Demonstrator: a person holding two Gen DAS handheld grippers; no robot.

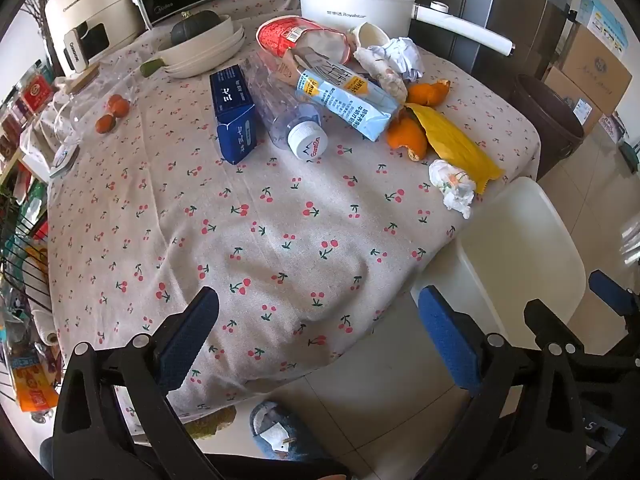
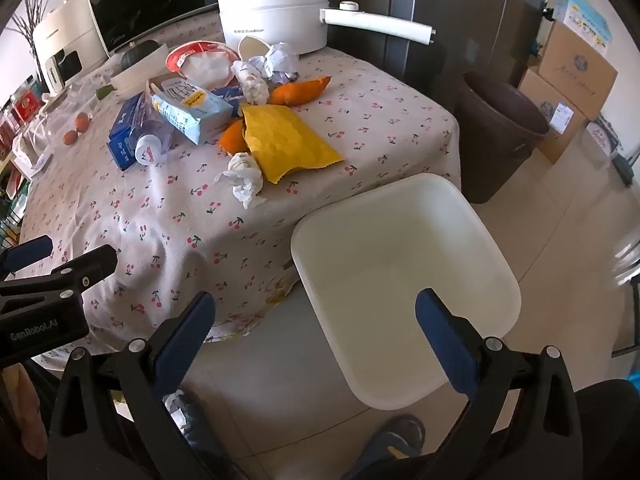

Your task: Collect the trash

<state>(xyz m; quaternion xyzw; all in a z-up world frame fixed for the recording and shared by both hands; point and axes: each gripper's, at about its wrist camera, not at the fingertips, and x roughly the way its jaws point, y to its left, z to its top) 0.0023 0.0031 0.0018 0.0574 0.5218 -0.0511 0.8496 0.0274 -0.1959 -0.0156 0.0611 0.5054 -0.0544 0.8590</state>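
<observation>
The left gripper [image 1: 318,330] has its two blue fingers [image 1: 188,336] spread wide apart, with nothing between them. The right gripper [image 2: 316,330] is the same, its blue fingers [image 2: 446,340] wide apart and holding nothing. The two grippers are side by side, close together

Matt cloth tablecloth [image 1: 256,216]; glossy clear plastic bottle [image 1: 280,100].

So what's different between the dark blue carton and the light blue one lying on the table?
The dark blue carton is plain navy with white lettering and lies flat on the cloth. The light blue carton is pale with yellow labels, looks bigger, and leans over the clear plastic bottle, which lies between the two. Both are drink cartons on their sides in the trash pile.
</observation>
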